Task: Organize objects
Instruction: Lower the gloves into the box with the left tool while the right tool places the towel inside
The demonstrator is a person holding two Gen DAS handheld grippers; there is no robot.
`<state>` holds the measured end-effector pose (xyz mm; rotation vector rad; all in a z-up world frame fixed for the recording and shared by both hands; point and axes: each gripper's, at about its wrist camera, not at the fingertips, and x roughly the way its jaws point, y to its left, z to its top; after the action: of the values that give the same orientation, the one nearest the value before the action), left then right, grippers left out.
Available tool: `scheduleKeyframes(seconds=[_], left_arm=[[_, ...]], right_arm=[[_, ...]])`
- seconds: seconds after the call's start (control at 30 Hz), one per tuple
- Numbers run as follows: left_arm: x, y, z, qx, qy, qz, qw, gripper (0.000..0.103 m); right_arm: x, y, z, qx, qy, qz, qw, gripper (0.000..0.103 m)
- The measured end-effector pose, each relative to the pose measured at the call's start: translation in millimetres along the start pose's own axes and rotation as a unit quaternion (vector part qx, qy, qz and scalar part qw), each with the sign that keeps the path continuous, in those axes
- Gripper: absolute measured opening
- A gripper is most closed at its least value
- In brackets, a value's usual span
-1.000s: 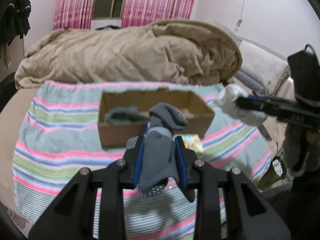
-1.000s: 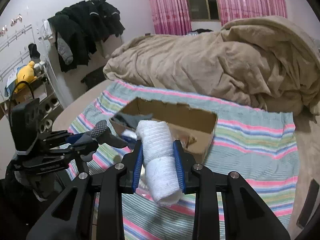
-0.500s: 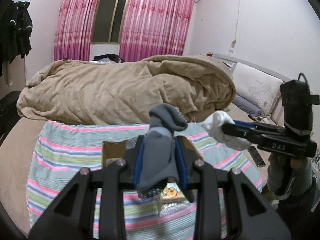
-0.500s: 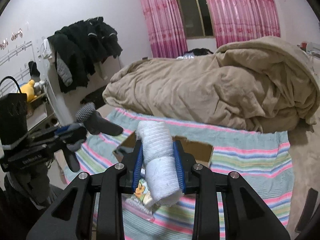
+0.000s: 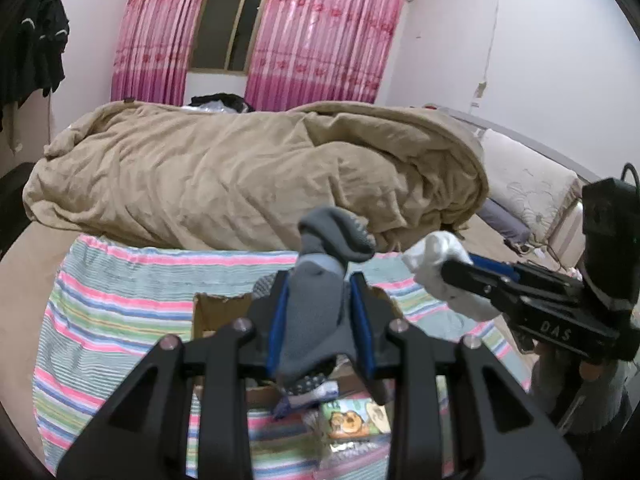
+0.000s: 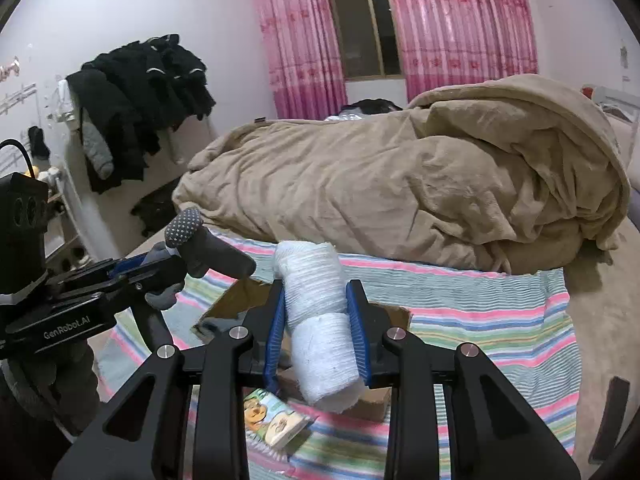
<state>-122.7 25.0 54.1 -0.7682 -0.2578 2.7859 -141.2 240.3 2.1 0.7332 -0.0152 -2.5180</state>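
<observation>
My left gripper [image 5: 320, 300] is shut on a grey sock [image 5: 320, 280] with a dotted sole, held high above the bed. It also shows in the right wrist view [image 6: 208, 252]. My right gripper [image 6: 316, 320] is shut on a rolled white sock [image 6: 320, 320], which also shows in the left wrist view [image 5: 444, 268]. An open cardboard box [image 5: 216, 312] lies on the striped blanket [image 5: 120, 312] below both grippers, largely hidden behind them. A small snack packet [image 6: 272, 420] lies on the blanket in front of the box.
A bunched tan duvet [image 5: 240, 176] covers the far half of the bed. Pink curtains [image 5: 320, 32] and a window are behind. Dark clothes [image 6: 140, 92] hang on the left wall. A pillow [image 5: 524, 188] lies at the right.
Both grippers have risen and pulled back from the box with their socks held. The box has dropped low in both views and is now mostly hidden behind the fingers.
</observation>
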Motion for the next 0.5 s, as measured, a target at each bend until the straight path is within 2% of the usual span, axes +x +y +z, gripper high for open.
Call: scheduleKeyframes(seconds=[0.27, 0.5], left_arm=[[53.5, 17.4, -7.6, -0.016, 0.042, 0.02, 0.9988, 0.031], [95.1, 24.0, -25.8, -0.017, 0.085, 0.024, 0.996, 0.031]], right_arm=[[35.0, -6.1, -0.6, 0.004, 0.018, -0.037, 0.999, 0.032], [74.8, -16.9, -13.8, 0.01, 0.057, -0.058, 0.997, 0.032]])
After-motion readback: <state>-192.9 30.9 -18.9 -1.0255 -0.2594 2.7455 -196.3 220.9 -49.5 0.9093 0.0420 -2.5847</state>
